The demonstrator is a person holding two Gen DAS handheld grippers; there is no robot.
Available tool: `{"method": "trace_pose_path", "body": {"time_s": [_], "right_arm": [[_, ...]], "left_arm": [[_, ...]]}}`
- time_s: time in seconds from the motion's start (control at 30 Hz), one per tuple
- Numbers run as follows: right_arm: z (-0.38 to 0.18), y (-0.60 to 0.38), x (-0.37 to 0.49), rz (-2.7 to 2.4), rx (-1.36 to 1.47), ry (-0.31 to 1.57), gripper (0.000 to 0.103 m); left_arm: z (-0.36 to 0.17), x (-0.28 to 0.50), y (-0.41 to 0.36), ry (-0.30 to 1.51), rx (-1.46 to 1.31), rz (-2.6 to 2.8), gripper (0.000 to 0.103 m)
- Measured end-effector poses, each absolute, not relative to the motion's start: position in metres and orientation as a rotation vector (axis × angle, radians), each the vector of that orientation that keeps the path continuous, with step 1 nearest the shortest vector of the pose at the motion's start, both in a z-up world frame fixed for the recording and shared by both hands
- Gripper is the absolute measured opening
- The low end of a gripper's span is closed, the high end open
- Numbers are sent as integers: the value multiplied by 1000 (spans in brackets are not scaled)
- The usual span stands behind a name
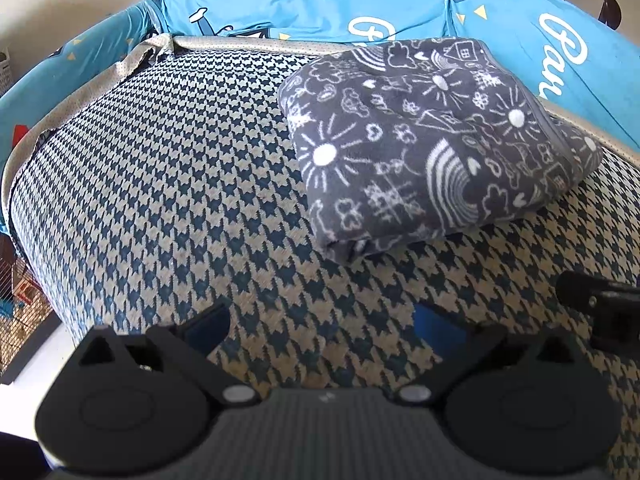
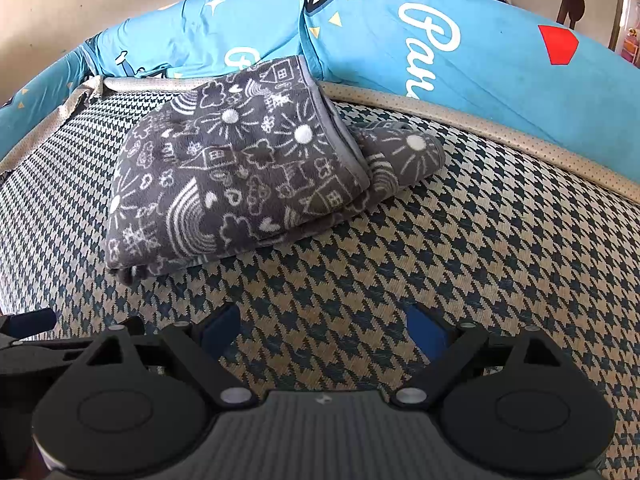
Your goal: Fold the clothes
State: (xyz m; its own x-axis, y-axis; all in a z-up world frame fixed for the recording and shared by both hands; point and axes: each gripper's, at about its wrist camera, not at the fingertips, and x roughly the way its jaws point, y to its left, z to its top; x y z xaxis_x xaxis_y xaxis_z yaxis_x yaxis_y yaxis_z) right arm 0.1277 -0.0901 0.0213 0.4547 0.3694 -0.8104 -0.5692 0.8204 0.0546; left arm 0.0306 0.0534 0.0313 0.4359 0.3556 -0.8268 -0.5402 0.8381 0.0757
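We see both the left gripper [image 1: 322, 330] and right gripper [image 2: 322, 330] spread wide, holding nothing, above the houndstooth mat [image 1: 160, 184], the folded grey doodle-print cloth [image 1: 432, 140] lying ahead against blue cushions [image 1: 280, 4].

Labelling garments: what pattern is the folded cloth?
Dark grey folded cloth with white doodles: suns, rainbows, houses. Clearest in right wrist view.

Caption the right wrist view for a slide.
Folded gray blanket on a checked mat, open right gripper held short of it.

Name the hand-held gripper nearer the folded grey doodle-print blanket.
Left, narrowly: left hand-held gripper faces the folded grey doodle-print blanket head-on; right hand-held gripper sits right of it.
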Motion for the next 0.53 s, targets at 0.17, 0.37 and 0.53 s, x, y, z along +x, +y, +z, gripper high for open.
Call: {"method": "trace_pose_path", "body": {"time_s": [0.17,0.37,0.53], "right_arm": [[21,-90,128,585,-240,933,91],[20,-89,128,584,-245,933,91],[20,-89,128,583,-248,933,91]], "left_arm": [[32,31,53,969,-205,564,103],[32,31,51,963,-198,560,103],[33,31,49,949,-188,559,103]]}}
